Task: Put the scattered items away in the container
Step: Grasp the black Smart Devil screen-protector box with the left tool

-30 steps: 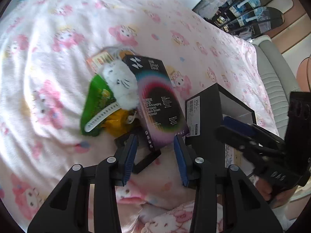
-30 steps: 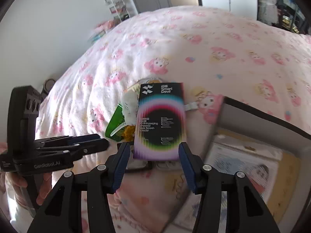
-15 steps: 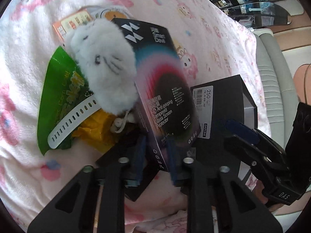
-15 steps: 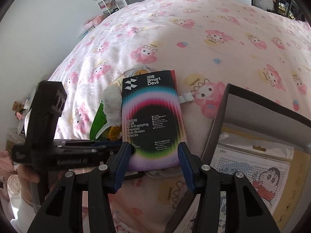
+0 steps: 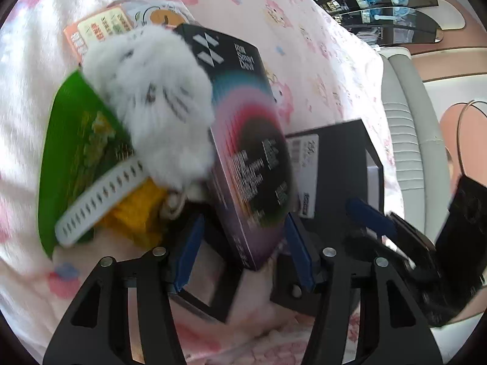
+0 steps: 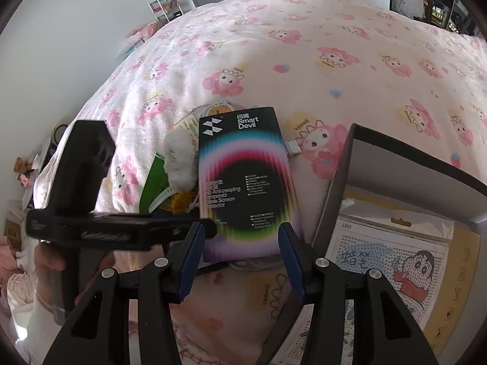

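1. Everything sat on a bed (image 6: 304,36) with a pink cartoon-print cover, and the junk was heaped in one small pile near its front edge.
2. On top of the pile lay a black screen-protector box (image 6: 243,176) with rainbow rings on it, a bit tilted in the left view.
3. The left claw (image 5: 243,249) was down at the near end of that box (image 5: 252,158). Its jaws were opening, with the box end between the blue pads but no pad pressing on it as far as I could see.
4. Squashed against the box's left side was a white plush (image 5: 152,103), and under that a green packet (image 5: 79,149), a white perforated strap (image 5: 100,197) and something yellow (image 5: 137,213). An orange packet (image 5: 97,29) poked out at the far side of the heap.
5. The right claw (image 6: 240,252) hovered just in front of the same box, jaws roughly half apart, gripping nothing.
6. The container, a dark box (image 6: 395,164) standing open, was just right of the pile. Inside lay a cartoon bead-art sheet (image 6: 392,261).
7. From the left view its outer wall showed a white label (image 5: 304,170).
8. A hand (image 6: 48,258) held the left tool's handle.
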